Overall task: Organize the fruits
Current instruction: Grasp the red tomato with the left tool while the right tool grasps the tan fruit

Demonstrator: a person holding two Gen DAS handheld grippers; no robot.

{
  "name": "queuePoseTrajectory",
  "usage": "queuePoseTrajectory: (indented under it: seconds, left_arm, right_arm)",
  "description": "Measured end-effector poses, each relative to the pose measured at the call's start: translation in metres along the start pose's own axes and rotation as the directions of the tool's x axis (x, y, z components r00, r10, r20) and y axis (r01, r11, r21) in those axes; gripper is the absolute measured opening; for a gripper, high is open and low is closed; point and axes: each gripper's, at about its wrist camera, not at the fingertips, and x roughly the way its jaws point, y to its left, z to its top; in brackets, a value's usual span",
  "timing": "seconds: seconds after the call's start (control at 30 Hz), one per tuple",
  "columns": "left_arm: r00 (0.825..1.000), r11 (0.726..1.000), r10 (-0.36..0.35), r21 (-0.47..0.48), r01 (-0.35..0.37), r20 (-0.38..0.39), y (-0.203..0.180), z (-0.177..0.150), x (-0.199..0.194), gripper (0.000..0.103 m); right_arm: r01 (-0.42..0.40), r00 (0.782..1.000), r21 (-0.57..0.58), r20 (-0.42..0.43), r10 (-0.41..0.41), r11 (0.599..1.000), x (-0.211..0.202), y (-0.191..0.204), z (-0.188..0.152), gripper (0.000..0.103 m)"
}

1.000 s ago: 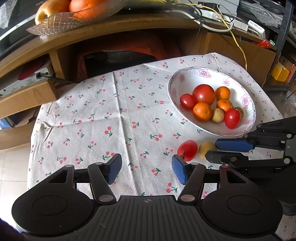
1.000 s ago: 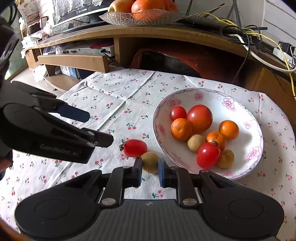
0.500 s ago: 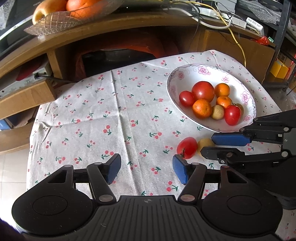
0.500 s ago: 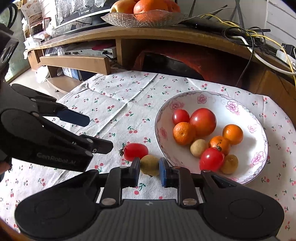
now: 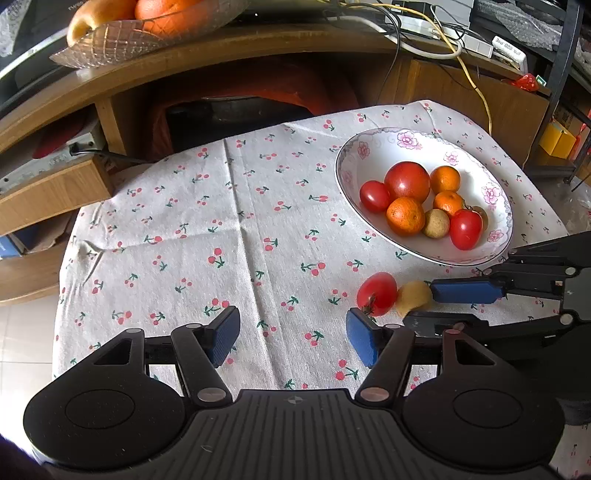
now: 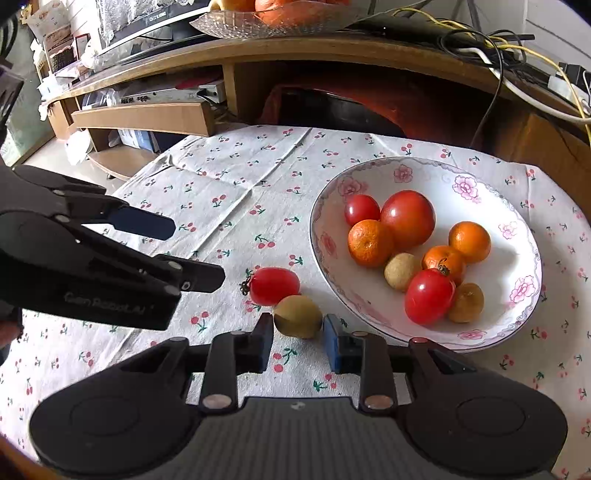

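Your right gripper (image 6: 298,338) part-open, small yellow fruit (image 6: 298,316) between fingertips, ungripped. Left gripper (image 5: 293,334) wide open, empty, farther off.

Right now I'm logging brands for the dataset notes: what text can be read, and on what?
"Gen Robot.AI", faint raised letters on the left gripper body.
White power strip label on the shelf: too blurred to read.
Screen edge lettering at the back: too small to read.
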Motion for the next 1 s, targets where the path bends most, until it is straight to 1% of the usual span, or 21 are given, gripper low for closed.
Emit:
queuePoseTrajectory:
  seconds: [0.13,0.27,0.33,0.47,0.57,0.63,0.67,0.73,0.93,1.0]
  left_arm:
    - [1.0,1.0,-0.006,-0.002,0.006,-0.001,-0.001,0.0,0.001,0.071]
    - [1.0,0.999,-0.031,0.013,0.031,0.002,-0.006,0.002,0.004,0.071]
    - [0.999,0.998,-0.049,0.032,0.049,0.006,-0.013,0.004,0.006,0.071]
    - [0.996,0.993,-0.086,0.08,0.085,0.01,-0.029,0.008,0.013,0.072]
    - [0.996,0.989,-0.086,0.118,0.085,0.005,-0.042,0.009,0.02,0.072]
    - [0.996,0.988,-0.085,0.132,0.085,-0.006,-0.049,0.01,0.026,0.069]
    - [0.996,0.987,-0.083,0.135,0.084,-0.013,-0.052,0.011,0.028,0.063]
    - [0.996,0.988,-0.084,0.131,0.085,-0.016,-0.054,0.011,0.031,0.061]
    - [0.996,0.992,-0.082,0.1,0.083,-0.022,-0.055,0.012,0.029,0.049]
    - [0.997,0.993,-0.075,0.094,0.077,-0.02,-0.057,0.012,0.028,0.041]
  right_arm:
    - [-0.001,1.0,-0.01,0.007,0.001,1.0,0.003,0.0,-0.003,0.03]
    - [0.003,1.0,-0.014,-0.013,-0.003,1.0,-0.006,-0.001,-0.005,0.03]
    - [0.013,1.0,0.001,-0.018,-0.013,1.0,-0.012,-0.004,-0.007,0.03]
    - [0.007,0.999,0.031,-0.038,-0.005,1.0,-0.021,-0.012,-0.015,0.03]
    - [0.01,0.999,0.038,-0.047,-0.008,0.999,-0.024,-0.016,-0.02,0.03]
    - [0.009,0.999,0.046,-0.05,-0.007,0.999,-0.026,-0.019,-0.023,0.03]
    - [0.011,0.999,0.051,-0.049,-0.008,0.999,-0.027,-0.021,-0.024,0.03]
    - [0.013,0.999,0.061,-0.049,-0.01,0.998,-0.029,-0.025,-0.024,0.03]
    - [0.036,0.998,0.077,-0.049,-0.033,0.996,-0.033,-0.033,-0.026,0.029]
    - [0.045,0.998,0.078,-0.053,-0.041,0.996,-0.034,-0.035,-0.027,0.029]
